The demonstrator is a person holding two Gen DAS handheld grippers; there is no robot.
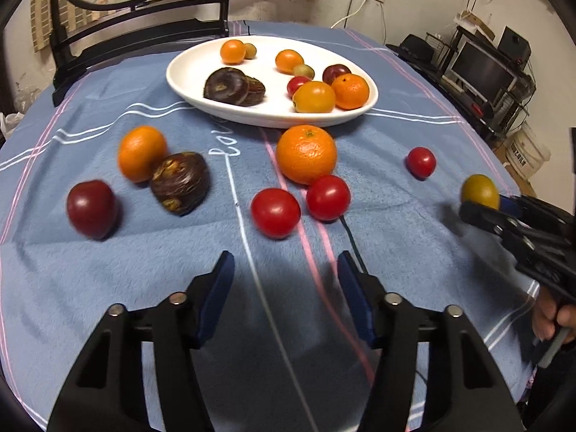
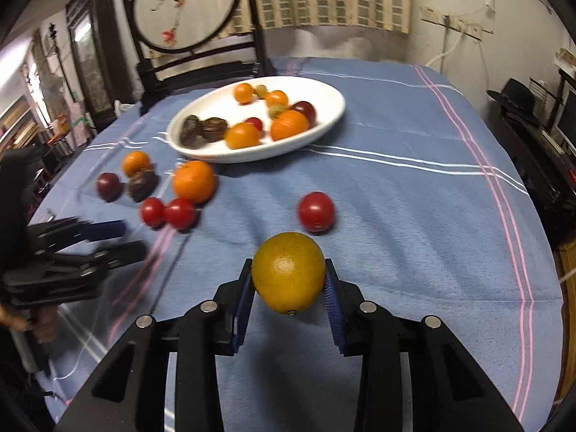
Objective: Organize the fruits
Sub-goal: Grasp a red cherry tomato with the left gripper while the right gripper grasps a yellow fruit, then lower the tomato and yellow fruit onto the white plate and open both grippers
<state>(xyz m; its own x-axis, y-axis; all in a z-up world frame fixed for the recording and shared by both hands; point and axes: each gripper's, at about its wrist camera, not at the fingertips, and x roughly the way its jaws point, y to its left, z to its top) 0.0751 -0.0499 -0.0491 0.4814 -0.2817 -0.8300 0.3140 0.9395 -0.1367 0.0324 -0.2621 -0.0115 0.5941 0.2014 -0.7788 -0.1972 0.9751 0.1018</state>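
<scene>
My right gripper [image 2: 288,264] is shut on a yellow-orange citrus fruit [image 2: 288,277], held just above the blue cloth; the left wrist view shows the same fruit [image 1: 480,191] at the right edge. My left gripper [image 1: 285,257] stands open over bare cloth with nothing between its fingers. Just ahead of it lie two red tomatoes [image 1: 275,212] and a big orange [image 1: 306,153]. To the left are a small orange [image 1: 141,153], a dark brown fruit [image 1: 180,181] and a dark red plum [image 1: 91,208]. Another tomato [image 1: 421,162] lies alone on the right. The white plate [image 1: 187,86] at the back holds several fruits.
A dark wooden chair [image 1: 144,28] stands behind the table's far edge. A shelf with a screen [image 1: 482,72] is off to the right, beyond the table's rim. A thin black cable [image 1: 351,237] runs over the cloth by my left gripper's right finger.
</scene>
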